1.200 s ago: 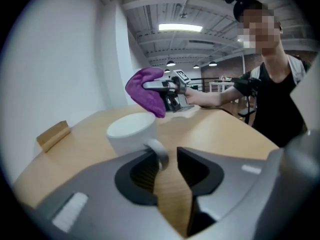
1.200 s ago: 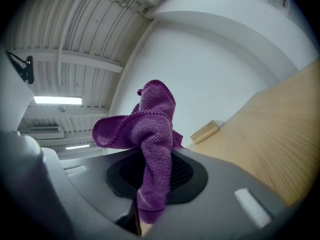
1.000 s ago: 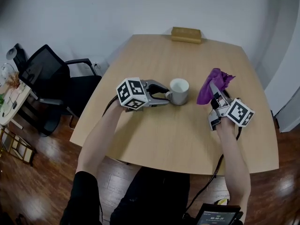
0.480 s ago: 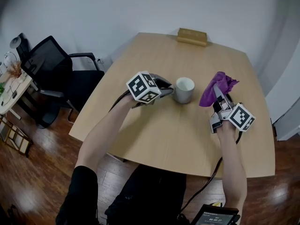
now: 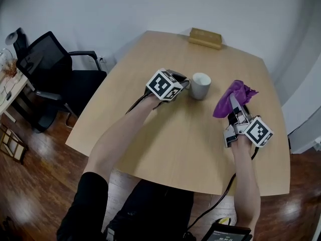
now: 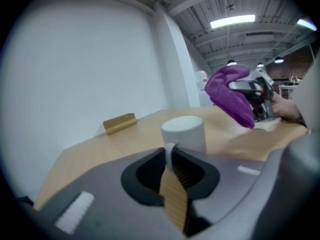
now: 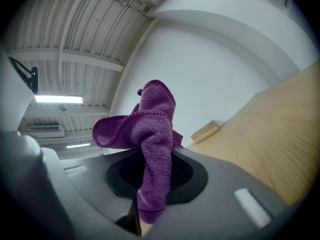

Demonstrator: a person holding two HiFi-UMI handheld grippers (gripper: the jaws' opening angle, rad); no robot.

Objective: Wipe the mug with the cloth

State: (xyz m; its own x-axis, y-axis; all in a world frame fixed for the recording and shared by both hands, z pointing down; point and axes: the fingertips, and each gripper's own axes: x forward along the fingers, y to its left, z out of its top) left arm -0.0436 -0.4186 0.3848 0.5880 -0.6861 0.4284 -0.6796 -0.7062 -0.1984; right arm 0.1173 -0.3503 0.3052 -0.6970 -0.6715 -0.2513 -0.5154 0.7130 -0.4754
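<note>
Head view: left tongs (image 5: 183, 82) are reaching in from the left to the white mug (image 5: 200, 86), which is standing upright over the far middle of the wooden surface (image 5: 190, 134). Right tongs (image 5: 235, 107) are hovering near the mug's right, apart from it, and carrying a bunched purple cloth (image 5: 231, 97). A wooden block (image 5: 205, 37) is lying at the far edge.

Left gripper view: the tongs have just been closing and are now clamping the mug's handle (image 6: 170, 156) between their pads. The mug's body is showing just past the tips, with the cloth hanging in the air beyond it to the right.

Right gripper view: the tongs are pinching together on the cloth, tips pointing upward. Most of the fabric is bulging above them.
</note>
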